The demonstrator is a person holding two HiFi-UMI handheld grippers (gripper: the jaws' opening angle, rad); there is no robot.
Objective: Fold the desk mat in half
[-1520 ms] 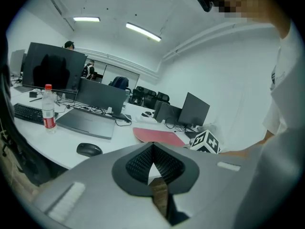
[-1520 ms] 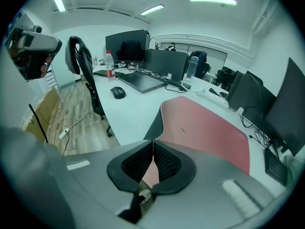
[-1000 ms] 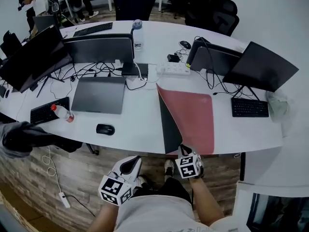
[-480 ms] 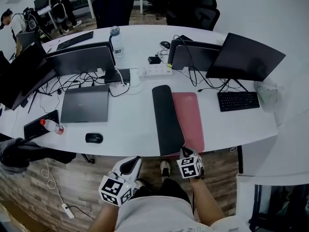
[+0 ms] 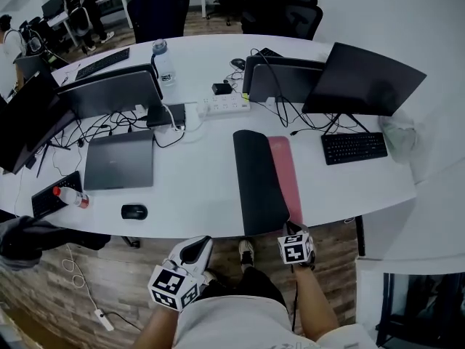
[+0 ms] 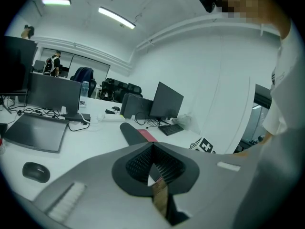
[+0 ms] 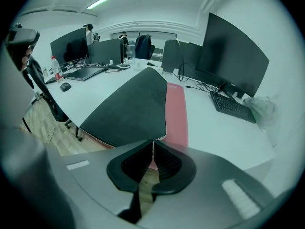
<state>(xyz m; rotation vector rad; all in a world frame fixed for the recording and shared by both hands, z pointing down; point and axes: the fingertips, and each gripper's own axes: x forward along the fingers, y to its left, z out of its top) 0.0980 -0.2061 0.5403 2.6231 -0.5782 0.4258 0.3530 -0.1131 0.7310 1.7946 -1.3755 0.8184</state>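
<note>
Desk mat (image 5: 258, 184) on the white table (image 5: 196, 195), lying lengthwise from the table's near edge towards the monitors; it sits between the closed laptop (image 5: 118, 160) on one side and the black keyboard (image 5: 354, 147) on the other, well apart from the mouse (image 5: 134, 211). The mat has two faces: one dark, almost black and matt, the other pink. The dark face is turned up and laid across most of the pink one, so that only a narrow pink strip shows along the side nearer the keyboard. The far end of the dark layer looks rounded and slightly raised, not pressed flat; a line of pale stitching runs along its near edge in the right gripper view. The near end of the mat reaches the table's front edge.

Right gripper (image 5: 292, 230) at the mat's near corner, on the pink-strip side; its fingers are closed together on the corner of the dark layer, whose stitched edge runs into their tips. Left gripper (image 5: 200, 243) is held low in front of the person, short of the table edge and away from the mat; its fingers meet at the tips with nothing between them.
</note>
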